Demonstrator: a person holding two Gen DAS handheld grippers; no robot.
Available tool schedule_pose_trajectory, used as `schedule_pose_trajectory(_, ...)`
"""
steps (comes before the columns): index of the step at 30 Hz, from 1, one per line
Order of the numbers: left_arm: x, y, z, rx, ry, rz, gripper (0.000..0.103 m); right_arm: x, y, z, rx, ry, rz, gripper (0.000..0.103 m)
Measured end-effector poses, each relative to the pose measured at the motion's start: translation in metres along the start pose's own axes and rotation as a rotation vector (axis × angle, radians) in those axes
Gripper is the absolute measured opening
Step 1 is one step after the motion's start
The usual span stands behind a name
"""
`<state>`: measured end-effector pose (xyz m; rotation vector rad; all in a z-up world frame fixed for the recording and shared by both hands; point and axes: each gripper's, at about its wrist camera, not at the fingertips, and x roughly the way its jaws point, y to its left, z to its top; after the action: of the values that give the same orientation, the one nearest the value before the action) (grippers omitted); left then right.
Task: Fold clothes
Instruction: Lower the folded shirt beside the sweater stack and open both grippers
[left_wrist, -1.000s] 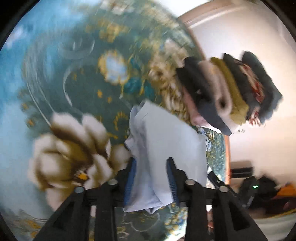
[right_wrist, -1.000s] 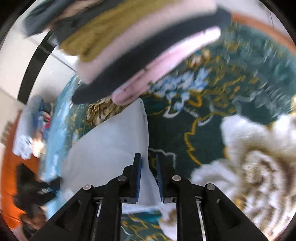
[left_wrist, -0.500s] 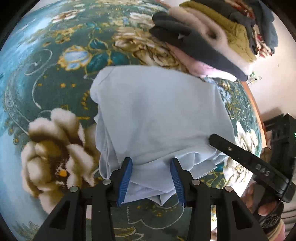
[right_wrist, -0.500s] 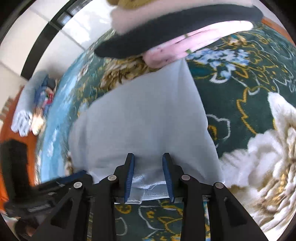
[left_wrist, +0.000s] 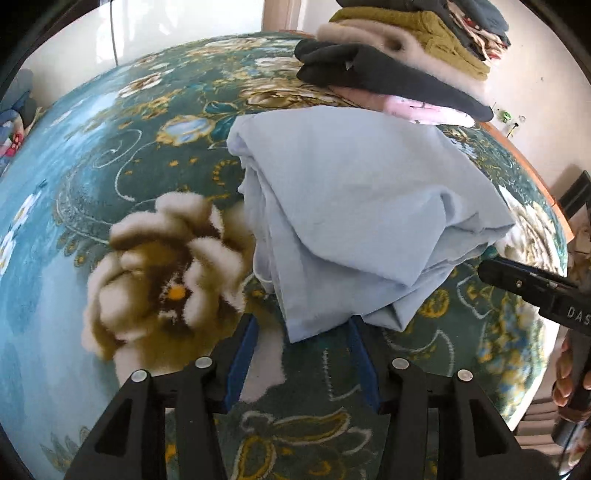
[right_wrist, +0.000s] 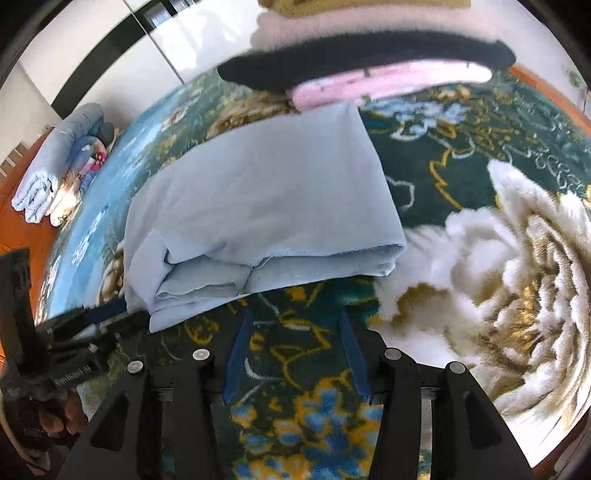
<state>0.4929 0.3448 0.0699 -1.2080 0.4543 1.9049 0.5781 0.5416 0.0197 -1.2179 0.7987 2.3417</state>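
Now both grippers stand wide apart, holding nothing: left gripper (left_wrist: 301, 326) just at the folded blue cloth's (left_wrist: 354, 206) near edge, right gripper (right_wrist: 293, 325) just short of it on the blanket (right_wrist: 461, 147).

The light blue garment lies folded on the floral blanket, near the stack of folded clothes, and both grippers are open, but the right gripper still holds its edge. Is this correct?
Not quite. The right gripper holds nothing: the right wrist view shows it open, just short of the light blue garment. The rest is right: it lies folded on the floral blanket near the stack of folded clothes, and the left gripper is open.
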Motion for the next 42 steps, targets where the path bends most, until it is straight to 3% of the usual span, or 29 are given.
schedule_pose_trajectory(3,0.004,-0.002,-0.005,0.01,-0.021,0.023,0.056,0.002,0.003,-0.003,-0.02,-0.029,0.0,0.06)
schedule_pose_trajectory(10,0.0,-0.001,-0.012,-0.059,-0.073,0.056,0.059,-0.001,0.005,-0.011,-0.021,-0.076,-0.007,0.061)
schedule_pose_trajectory(15,0.003,-0.004,-0.014,-0.077,-0.082,0.076,0.061,0.004,0.012,-0.014,-0.025,-0.091,-0.039,0.067)
schedule_pose_trajectory(17,0.005,-0.003,-0.013,-0.092,-0.074,0.061,0.065,0.007,0.015,-0.014,-0.028,-0.09,-0.041,0.075)
schedule_pose_trajectory(19,0.007,-0.004,-0.012,-0.094,-0.062,0.053,0.075,0.009,0.02,-0.016,-0.048,-0.089,-0.062,0.078)
schedule_pose_trajectory(22,0.011,-0.015,-0.01,-0.046,-0.047,0.091,0.081,0.011,0.027,-0.019,-0.086,-0.087,-0.088,0.083)
schedule_pose_trajectory(27,0.012,-0.014,-0.015,-0.079,-0.071,0.122,0.09,0.012,0.029,-0.019,-0.089,-0.096,-0.103,0.084)
schedule_pose_trajectory(32,0.013,-0.011,-0.017,-0.095,-0.078,0.137,0.093,0.016,0.035,-0.02,-0.104,-0.104,-0.121,0.092)
schedule_pose_trajectory(42,0.012,-0.007,-0.021,-0.112,-0.097,0.124,0.094,0.017,0.032,-0.022,-0.073,-0.133,-0.106,0.094)
